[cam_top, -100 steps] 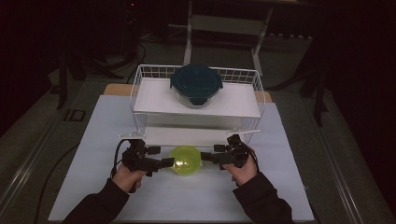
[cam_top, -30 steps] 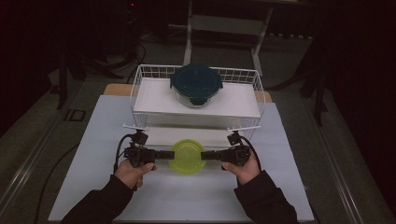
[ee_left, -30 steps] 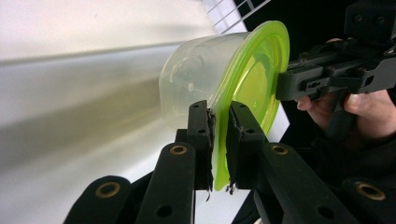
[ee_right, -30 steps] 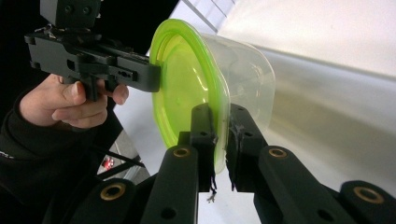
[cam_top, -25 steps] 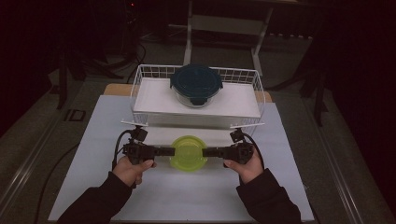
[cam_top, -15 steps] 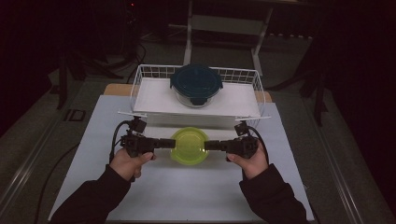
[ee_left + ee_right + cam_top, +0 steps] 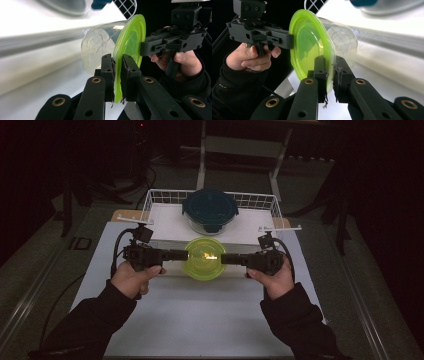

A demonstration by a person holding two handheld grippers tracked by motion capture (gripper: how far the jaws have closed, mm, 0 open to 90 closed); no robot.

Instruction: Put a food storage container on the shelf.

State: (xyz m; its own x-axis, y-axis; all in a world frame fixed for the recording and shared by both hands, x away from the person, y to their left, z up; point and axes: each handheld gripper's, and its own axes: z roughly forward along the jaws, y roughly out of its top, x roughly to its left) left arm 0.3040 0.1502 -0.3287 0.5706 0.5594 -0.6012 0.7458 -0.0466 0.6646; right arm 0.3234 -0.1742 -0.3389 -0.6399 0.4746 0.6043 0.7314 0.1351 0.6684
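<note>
Two grippers held one clear round container [image 7: 204, 262] between them, just in front of the white wire basket [image 7: 155, 200] that stood at the back of the white worktop [image 7: 200, 320]. The container wore a yellow-green lid [image 7: 200, 255]; through its clear wall nothing could be seen inside it in the gripper views. The left gripper [image 7: 181, 255] had its fingers [image 7: 108, 72] closed on the lid's rim at the side of the container nearer the basket's left end, the rim pinched between the two pads. The right gripper [image 7: 224, 258] gripped the rim on the opposite side in the same way, its fingers [image 7: 321, 72] clamped across the green edge. Each hand, left [image 7: 131, 279] and right [image 7: 272, 279], came out of a dark sleeve. Whether the container touched the worktop could not be told. Inside the basket, towards its back and near the middle, sat a second clear container with a dark blue clip-on lid [image 7: 210, 210]; its contents could not be made out.
</note>
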